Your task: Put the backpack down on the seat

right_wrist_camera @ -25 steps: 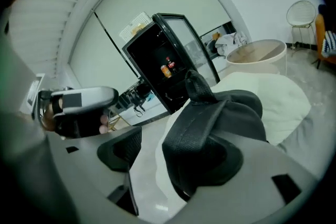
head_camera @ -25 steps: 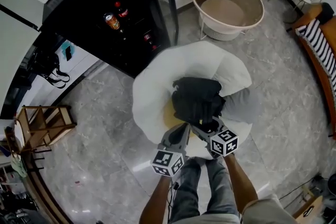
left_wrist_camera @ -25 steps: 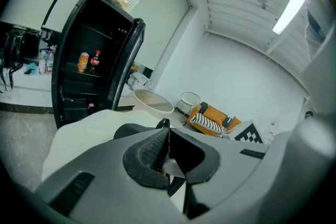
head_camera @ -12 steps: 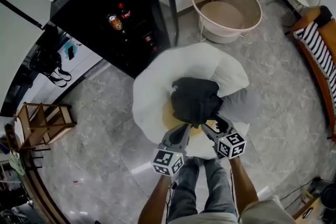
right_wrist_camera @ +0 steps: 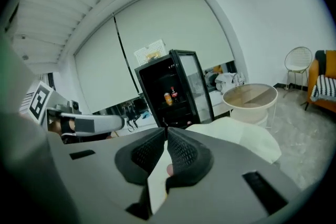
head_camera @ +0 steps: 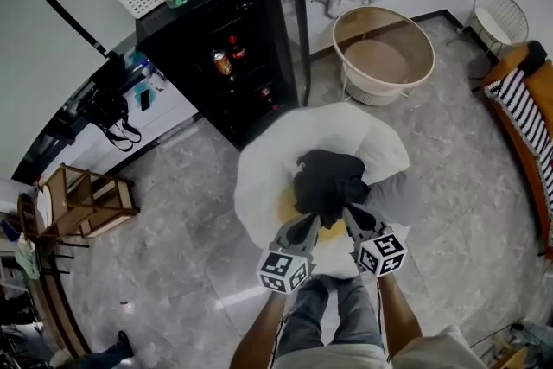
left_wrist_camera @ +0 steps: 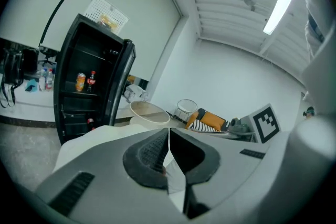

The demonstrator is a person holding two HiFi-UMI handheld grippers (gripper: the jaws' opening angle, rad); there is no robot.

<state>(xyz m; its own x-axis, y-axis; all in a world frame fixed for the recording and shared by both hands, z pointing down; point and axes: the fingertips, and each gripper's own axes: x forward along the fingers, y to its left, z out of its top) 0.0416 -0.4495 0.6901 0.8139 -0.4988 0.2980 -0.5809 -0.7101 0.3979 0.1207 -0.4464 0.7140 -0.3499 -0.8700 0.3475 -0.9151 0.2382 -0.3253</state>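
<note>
Backpack [head_camera: 328, 184] lay centre-frame on the seat [head_camera: 259, 177].
The seat bore its weight, so the left gripper [head_camera: 308, 225] was pressed together and the right gripper [head_camera: 352, 216] was closing on nothing.

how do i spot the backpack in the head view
Find the open black fridge; in front of it sits a puffy white seat. The backpack is the crumpled lump in its middle, the only black thing on it.

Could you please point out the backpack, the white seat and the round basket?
backpack [head_camera: 327, 179], head view, middle of its black top.
white seat [head_camera: 259, 177], head view, bare left cushion.
round basket [head_camera: 384, 60], head view, bare inside bottom.
</note>
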